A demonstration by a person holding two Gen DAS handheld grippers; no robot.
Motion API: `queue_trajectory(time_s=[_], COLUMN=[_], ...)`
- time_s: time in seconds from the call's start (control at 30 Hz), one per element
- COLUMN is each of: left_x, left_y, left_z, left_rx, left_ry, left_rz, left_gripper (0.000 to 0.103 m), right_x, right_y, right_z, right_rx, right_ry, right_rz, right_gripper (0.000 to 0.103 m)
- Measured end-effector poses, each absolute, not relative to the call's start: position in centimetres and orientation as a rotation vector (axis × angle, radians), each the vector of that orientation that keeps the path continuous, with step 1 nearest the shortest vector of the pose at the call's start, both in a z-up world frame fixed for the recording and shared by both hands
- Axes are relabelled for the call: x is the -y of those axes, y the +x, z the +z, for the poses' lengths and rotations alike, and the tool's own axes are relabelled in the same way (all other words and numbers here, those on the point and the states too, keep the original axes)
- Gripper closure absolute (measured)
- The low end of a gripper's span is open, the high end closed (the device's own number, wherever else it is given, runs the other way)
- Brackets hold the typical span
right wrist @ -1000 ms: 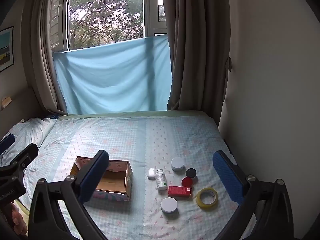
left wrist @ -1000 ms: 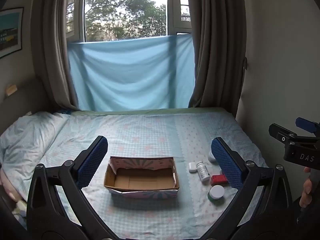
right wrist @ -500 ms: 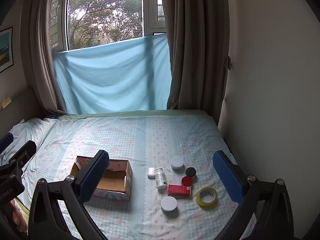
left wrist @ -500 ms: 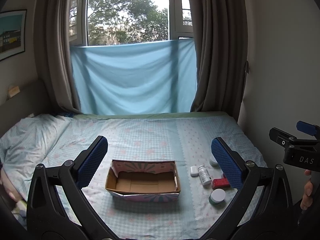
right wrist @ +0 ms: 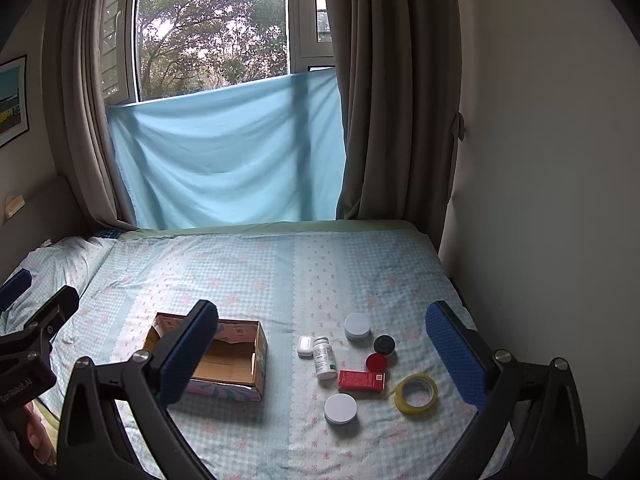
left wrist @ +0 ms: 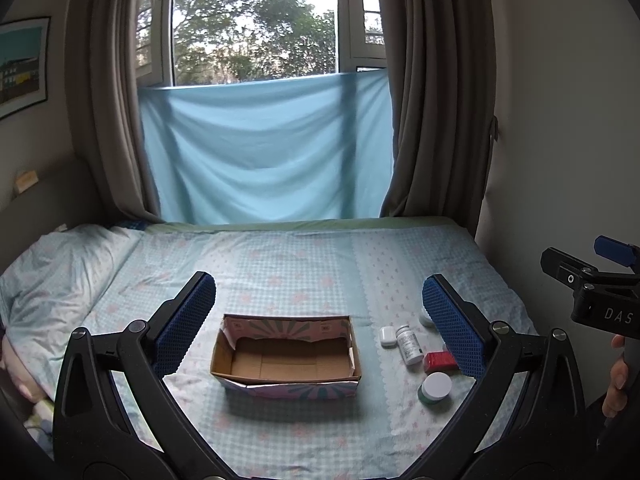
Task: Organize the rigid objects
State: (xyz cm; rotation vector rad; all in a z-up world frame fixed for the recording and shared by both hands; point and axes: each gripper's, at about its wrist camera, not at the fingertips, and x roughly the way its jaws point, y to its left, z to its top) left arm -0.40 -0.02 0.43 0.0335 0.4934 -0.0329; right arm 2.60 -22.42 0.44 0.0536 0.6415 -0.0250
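An empty cardboard box (left wrist: 288, 390) with a patterned outside sits on the bed, also seen in the right wrist view (right wrist: 260, 354). To its right lie a small white case (right wrist: 305, 346), a pill bottle (right wrist: 324, 358), a red box (right wrist: 361, 381), a yellow tape roll (right wrist: 416, 393), a red cap (right wrist: 375, 362), a black cap (right wrist: 384, 345) and two white-lidded jars (right wrist: 357, 326) (right wrist: 340, 409). My left gripper (left wrist: 316, 282) hangs open above the box. My right gripper (right wrist: 320, 309) is open above the cluster. Neither holds anything.
The bed (left wrist: 304, 256) has a checked light-blue sheet, with a pillow (left wrist: 60, 272) at the left. A wall (right wrist: 540, 200) borders the bed's right side. Curtains and a blue cloth (left wrist: 264, 152) hang behind. A person's hand (left wrist: 618, 380) shows at the right edge.
The left wrist view wobbled slightly up and down. Nothing on the bed moved, and both grippers stay open.
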Motion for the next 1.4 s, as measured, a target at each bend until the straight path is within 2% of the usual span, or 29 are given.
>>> queue_trajectory(time_s=[1.4], left_x=[-0.61], left_y=[-0.26], left_z=[0.22], left_rx=[-0.494], left_ry=[0.024], left_rz=[-0.051], left_gripper=[0.000], right_x=[22.18], right_y=[3.15], right_z=[0.48], right_rx=[-0.643], right_ry=[0.054], right_rz=[-0.019], right_gripper=[0.000])
